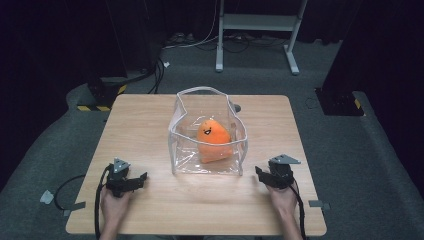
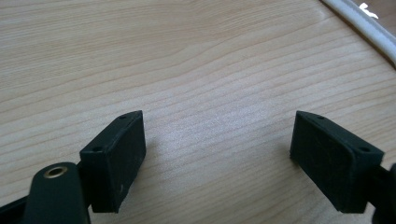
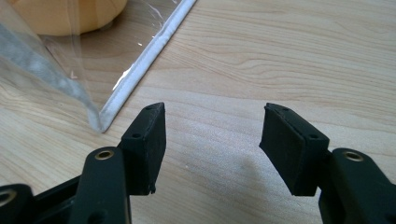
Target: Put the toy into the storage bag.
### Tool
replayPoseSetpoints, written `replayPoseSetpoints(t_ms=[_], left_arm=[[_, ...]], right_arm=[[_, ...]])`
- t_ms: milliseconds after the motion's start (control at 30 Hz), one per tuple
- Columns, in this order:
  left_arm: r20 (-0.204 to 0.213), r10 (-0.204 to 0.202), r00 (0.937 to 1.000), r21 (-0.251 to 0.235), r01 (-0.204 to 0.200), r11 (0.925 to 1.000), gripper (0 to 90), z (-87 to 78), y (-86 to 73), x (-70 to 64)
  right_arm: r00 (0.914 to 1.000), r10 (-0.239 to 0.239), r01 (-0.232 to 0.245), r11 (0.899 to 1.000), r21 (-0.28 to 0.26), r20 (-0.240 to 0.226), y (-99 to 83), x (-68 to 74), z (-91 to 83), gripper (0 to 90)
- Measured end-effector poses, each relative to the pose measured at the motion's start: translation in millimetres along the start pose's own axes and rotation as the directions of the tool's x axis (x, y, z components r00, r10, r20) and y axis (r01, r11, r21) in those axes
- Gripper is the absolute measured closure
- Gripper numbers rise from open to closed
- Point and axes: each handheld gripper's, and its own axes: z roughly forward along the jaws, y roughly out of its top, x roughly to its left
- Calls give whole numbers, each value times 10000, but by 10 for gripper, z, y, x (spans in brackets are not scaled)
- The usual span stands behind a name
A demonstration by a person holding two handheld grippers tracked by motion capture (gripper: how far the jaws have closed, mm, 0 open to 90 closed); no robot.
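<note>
A clear plastic bag [image 1: 186, 116] with white trim and a loop handle stands open at the middle of the wooden table [image 1: 140, 125]. Inside it sits an orange plush toy [image 1: 214, 140] with a small black face. My left gripper [image 1: 141, 179] rests near the front left of the table, open and empty, left of the bag. On the other side my right gripper [image 1: 261, 175] lies open and empty beside the bag's front right corner. The right gripper view has the bag's white bottom seam [image 3: 149, 60] and part of the orange toy [image 3: 70, 16] just ahead of its gripper [image 3: 212, 140]. Bare wood lies between the jaws of the left gripper [image 2: 217, 144].
Dark floor surrounds the table. A white metal frame [image 1: 257, 22] stands behind it, with cables [image 1: 200, 42] on the floor. Black stands [image 1: 340, 100] sit at the far left and right. Bare wood spans the table's left side and front edge.
</note>
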Motion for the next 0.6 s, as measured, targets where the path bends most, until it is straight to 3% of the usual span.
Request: replayPoseSetpoints(t_ms=[600], left_arm=[[-3, 5, 10000, 2, -5, 10000, 183, 0, 0, 0]], right_arm=[[9985, -508, 498, 9976, 472, 204, -45, 59, 134, 395]])
